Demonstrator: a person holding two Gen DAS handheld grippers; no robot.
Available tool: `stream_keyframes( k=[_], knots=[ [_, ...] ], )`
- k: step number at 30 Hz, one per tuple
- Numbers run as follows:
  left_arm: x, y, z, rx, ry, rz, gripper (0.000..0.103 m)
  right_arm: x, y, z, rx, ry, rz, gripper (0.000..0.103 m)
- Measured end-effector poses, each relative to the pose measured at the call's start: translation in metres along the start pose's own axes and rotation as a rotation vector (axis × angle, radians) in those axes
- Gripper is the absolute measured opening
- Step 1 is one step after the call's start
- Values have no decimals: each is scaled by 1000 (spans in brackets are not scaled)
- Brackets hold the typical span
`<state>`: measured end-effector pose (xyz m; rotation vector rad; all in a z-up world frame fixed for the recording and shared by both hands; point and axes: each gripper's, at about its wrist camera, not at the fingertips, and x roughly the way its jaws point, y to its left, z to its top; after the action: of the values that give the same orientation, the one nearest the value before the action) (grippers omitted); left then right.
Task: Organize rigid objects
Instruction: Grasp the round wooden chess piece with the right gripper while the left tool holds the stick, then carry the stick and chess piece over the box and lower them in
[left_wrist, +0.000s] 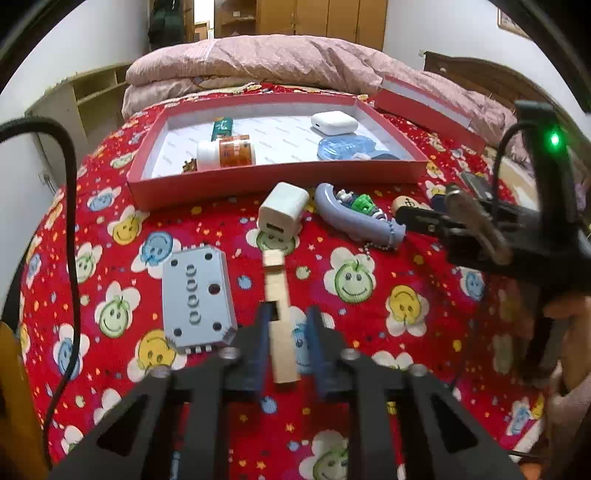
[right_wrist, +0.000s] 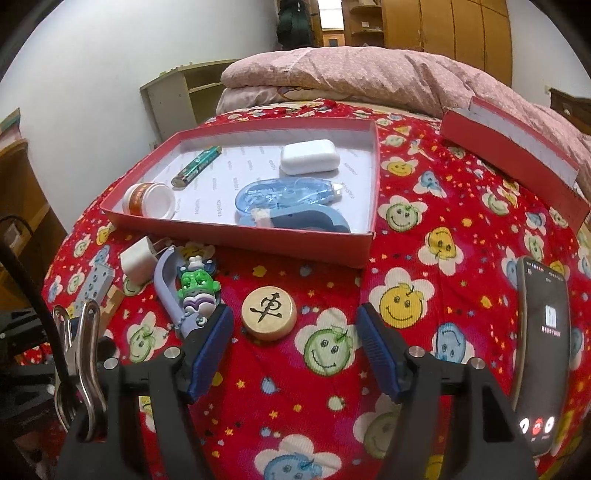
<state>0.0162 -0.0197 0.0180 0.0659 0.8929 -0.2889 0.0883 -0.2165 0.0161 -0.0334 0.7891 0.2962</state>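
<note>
Our left gripper (left_wrist: 286, 325) straddles the wooden block (left_wrist: 279, 317) on the red bedspread (left_wrist: 369, 258), pads not quite touching it, while our right gripper (right_wrist: 295, 343) hangs spread just short of the wooden chess piece (right_wrist: 269, 313), the red tray (right_wrist: 236, 225) beyond.

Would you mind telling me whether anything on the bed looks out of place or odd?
One thing stands out: a black smartphone lies on the red smiley-patterned bedspread, right of the open right gripper, with its screen lit on what looks like a call screen. The white pill bottle with an orange label lies tipped over in the shallow red cardboard tray.
</note>
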Motion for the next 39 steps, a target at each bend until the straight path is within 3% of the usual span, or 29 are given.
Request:
stream_keyframes(
  k=[4, 11, 17, 28, 39],
  knots=[
    [-3, 2, -4, -29, 14, -52, 13, 1, 4, 0, -22, -12, -18, 63],
    [-2, -11, -5, 19, 0, -21, 15, 0, 2, -2, -3, -13, 2, 56],
    [0, -7, -2, -7, -5, -24, 12, 1, 2, -1, -6, -15, -25, 33],
    [-14, 1, 7, -25, -29, -56, 12, -13, 4, -2, 25, -17, 5, 32],
    [-34, 22, 51, -82, -111, -54, 11, -37, 21, 18, -2, -61, 40, 32]
  ],
)
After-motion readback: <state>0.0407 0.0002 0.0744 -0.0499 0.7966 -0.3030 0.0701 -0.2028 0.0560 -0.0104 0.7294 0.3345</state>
